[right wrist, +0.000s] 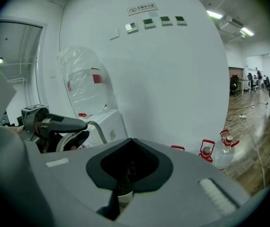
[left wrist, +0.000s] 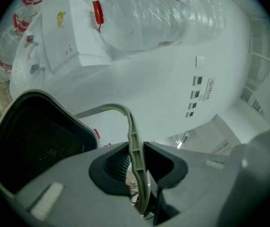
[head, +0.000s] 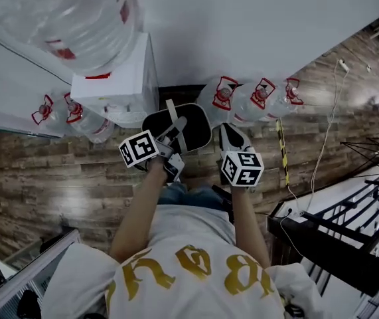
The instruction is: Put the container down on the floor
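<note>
the container [head: 192, 130], a black bin with a light rim and a mesh-like inner wall, hangs in the middle of the head view, in front of the person and clear of the wooden floor [head: 56, 171]. in the left gripper view it fills the lower left of the frame [left wrist: 30, 148]. its grey handle [left wrist: 111, 109] arches up from the rim and runs down between the jaws.

the left gripper [left wrist: 137, 148] is clamped on that handle and carries the whole load. the right gripper [right wrist: 123, 183] has its jaws pressed together with nothing between them; in the head view it sits just right of the container [head: 229, 137], not touching it as far as can be judged.

behind the container, at upper left, stands a white water dispenser [head: 119, 88] with a large bottle on top. water bottles with red handles [head: 255, 98] line the foot of the white wall [head: 255, 25].

step in hand, by judgement: carry and positioning, before the lowering. the next move calls for a straight descent onto bare floor near the person, short of the dispenser and bottles. keep the base level, and part the left jaws only once the base rests fully.
</note>
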Motion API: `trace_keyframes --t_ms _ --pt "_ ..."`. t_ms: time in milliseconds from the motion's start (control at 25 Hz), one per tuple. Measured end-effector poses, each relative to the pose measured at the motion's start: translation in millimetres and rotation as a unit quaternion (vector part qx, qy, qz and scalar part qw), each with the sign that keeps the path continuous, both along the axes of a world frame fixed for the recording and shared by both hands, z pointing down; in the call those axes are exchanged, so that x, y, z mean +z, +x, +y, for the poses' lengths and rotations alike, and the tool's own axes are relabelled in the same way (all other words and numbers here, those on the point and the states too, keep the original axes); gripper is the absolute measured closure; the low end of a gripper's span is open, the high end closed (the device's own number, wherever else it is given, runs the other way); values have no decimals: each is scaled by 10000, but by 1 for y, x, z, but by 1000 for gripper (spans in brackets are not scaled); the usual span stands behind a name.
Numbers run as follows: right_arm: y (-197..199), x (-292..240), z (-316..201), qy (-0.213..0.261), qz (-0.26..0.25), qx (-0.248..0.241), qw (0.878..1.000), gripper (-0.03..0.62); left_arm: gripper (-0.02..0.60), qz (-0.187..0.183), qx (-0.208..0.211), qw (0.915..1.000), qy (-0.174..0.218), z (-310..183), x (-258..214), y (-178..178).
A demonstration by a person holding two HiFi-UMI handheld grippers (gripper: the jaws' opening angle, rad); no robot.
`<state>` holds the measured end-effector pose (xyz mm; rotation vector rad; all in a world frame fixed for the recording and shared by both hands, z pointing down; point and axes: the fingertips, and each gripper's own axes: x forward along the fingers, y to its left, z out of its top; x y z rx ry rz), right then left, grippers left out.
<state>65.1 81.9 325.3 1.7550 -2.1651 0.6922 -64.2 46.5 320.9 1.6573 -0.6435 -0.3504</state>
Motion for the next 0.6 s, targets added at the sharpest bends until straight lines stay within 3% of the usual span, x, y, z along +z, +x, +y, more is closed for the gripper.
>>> trace_keyframes --t_ms 320,600 --pt "13 -2 -39 12 -50 218 9998 565 494 -37 -22 10000 -51 -46 10 8" --pt "19 25 -78 -200 -127 130 9996 565 494 131 -215 9994 -237 -86 28 16"
